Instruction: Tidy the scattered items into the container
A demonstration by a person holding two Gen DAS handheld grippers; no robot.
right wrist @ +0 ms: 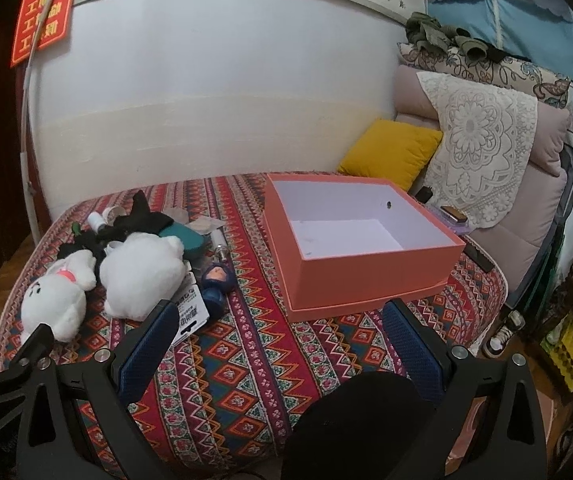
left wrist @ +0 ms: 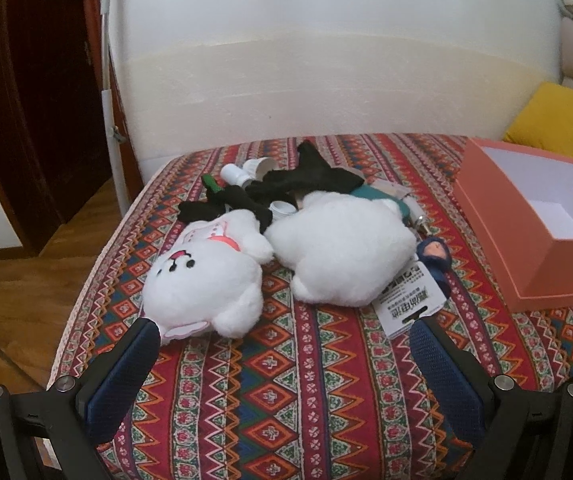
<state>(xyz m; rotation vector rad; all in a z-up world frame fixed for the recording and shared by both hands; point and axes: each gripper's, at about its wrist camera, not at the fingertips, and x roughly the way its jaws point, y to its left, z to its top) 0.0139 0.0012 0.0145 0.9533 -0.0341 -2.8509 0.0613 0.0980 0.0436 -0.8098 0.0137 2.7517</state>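
Left gripper [left wrist: 282,344] hung above the red patterned woven cloth [left wrist: 286,392] with its blue-padded fingers [left wrist: 126,372] spread wide and nothing between them; right gripper [right wrist: 280,330] likewise released, empty, over the same cloth; salmon-pink open cardboard box with white interior [right wrist: 370,276] stood on the cloth's right part, just beyond the right gripper, nothing visible inside it; scattered items lay in a heap to the left of the box, apart from it; white plush bear with pink collar [left wrist: 206,276] lay face-up nearest the left gripper, touching a second white plush toy [left wrist: 342,248] beside it; black fabric pieces [left wrist: 306,180] lay behind and partly over the plush toys, with a white plastic bottle [left wrist: 235,174] at the far edge of the heap; small dark-blue doll figure [left wrist: 436,258] lay just right of the second plush, on a white printed card package [left wrist: 406,300]; yellow cushion [right wrist: 394,152] sat behind the box against the wall.
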